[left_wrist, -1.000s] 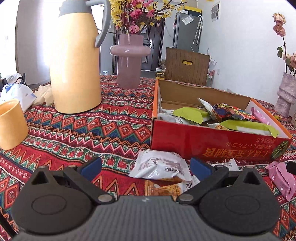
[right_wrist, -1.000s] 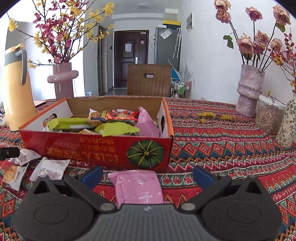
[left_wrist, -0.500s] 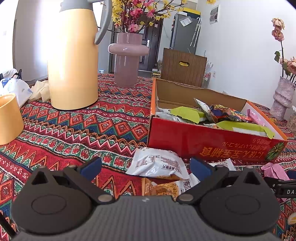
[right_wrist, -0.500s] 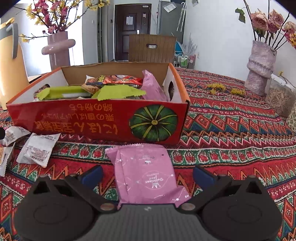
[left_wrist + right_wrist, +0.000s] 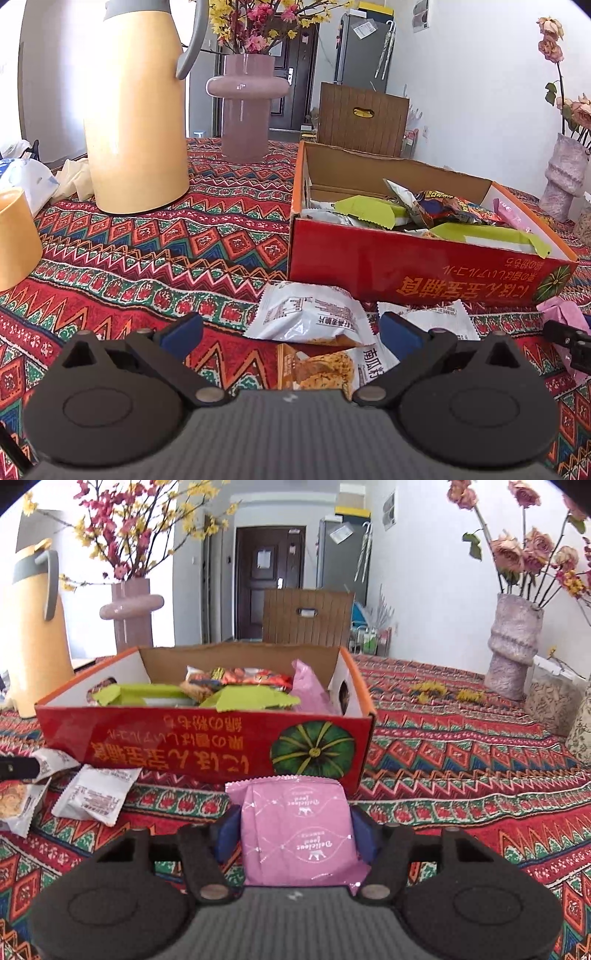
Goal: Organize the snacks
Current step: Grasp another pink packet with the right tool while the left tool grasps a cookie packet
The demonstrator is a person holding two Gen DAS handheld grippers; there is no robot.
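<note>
Right tongs (image 5: 295, 830): pinched the pink packet (image 5: 297, 827) by both side edges.
Pink packet: between the pads, just short of the box (image 5: 207, 738); judged light, soft, crushable.
Left tongs (image 5: 291, 328): wide apart, empty, white packet (image 5: 306, 317) just ahead.
Box: beyond both, half full.

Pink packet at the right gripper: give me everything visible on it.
The pink packet is a flat, glossy pillow pouch with crimped ends and white print that reads upside down here. It looks sealed and intact. The right gripper is shut on its two long sides, blue pads pressing in. Its far end lies just before the red snack box, over the patterned tablecloth; whether it is lifted off the cloth cannot be told.
</note>
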